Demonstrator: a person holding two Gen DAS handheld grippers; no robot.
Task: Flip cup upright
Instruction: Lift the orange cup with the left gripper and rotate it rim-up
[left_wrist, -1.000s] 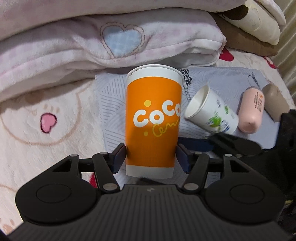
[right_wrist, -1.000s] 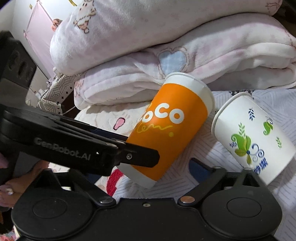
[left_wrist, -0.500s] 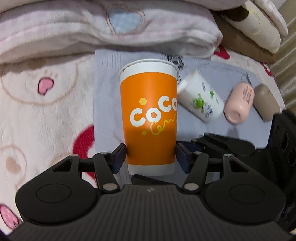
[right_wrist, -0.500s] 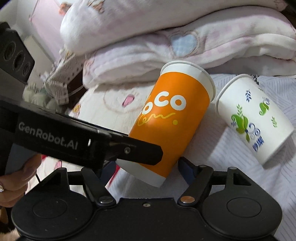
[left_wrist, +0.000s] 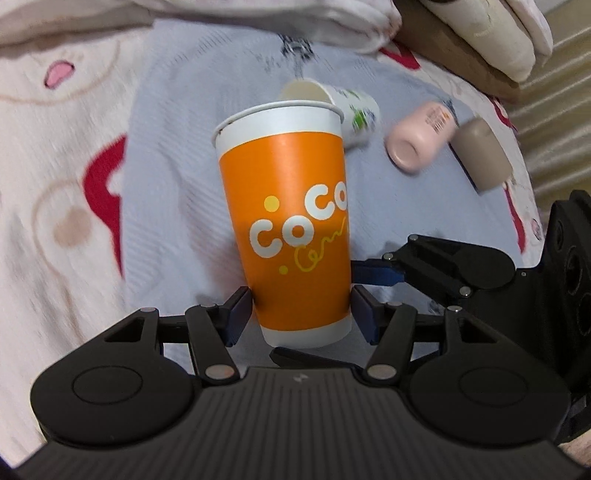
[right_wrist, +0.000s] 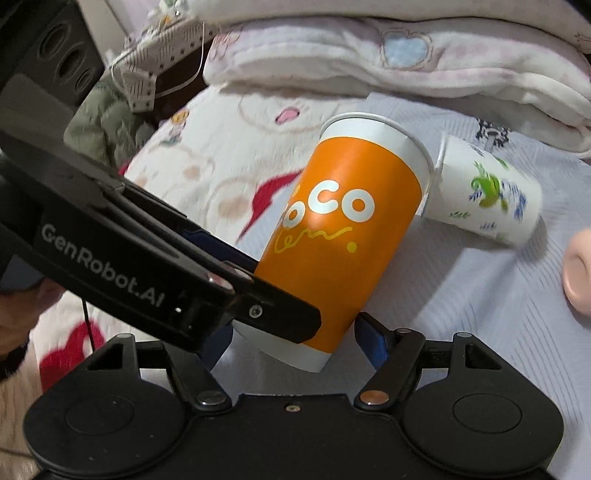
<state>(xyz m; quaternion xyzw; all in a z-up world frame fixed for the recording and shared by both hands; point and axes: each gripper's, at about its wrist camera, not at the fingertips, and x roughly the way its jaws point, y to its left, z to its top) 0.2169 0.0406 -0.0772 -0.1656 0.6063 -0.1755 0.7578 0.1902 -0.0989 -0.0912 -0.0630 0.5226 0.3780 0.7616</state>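
Note:
An orange paper cup (left_wrist: 291, 221) with white "CoCo" lettering is held rim up in my left gripper (left_wrist: 301, 314), which is shut on its lower part, above a pale blue cloth (left_wrist: 184, 110). In the right wrist view the same cup (right_wrist: 347, 229) leans to the right, with the left gripper's arm (right_wrist: 155, 266) crossing in front of it. My right gripper (right_wrist: 295, 347) is open, its fingers on either side of the cup's base without clamping it. A white cup with green print (left_wrist: 351, 107) lies on its side behind, and it also shows in the right wrist view (right_wrist: 484, 195).
A pink bottle (left_wrist: 421, 136) and a beige cap-shaped object (left_wrist: 484, 155) lie on the cloth to the right. Folded pink blankets (right_wrist: 406, 59) pile up at the back. A patterned fleece bedspread (left_wrist: 55, 184) covers the left side.
The left gripper has lifted and tipped the orange cup, so both views look down more steeply onto the cloth. The white cup now sits behind the orange cup's rim.

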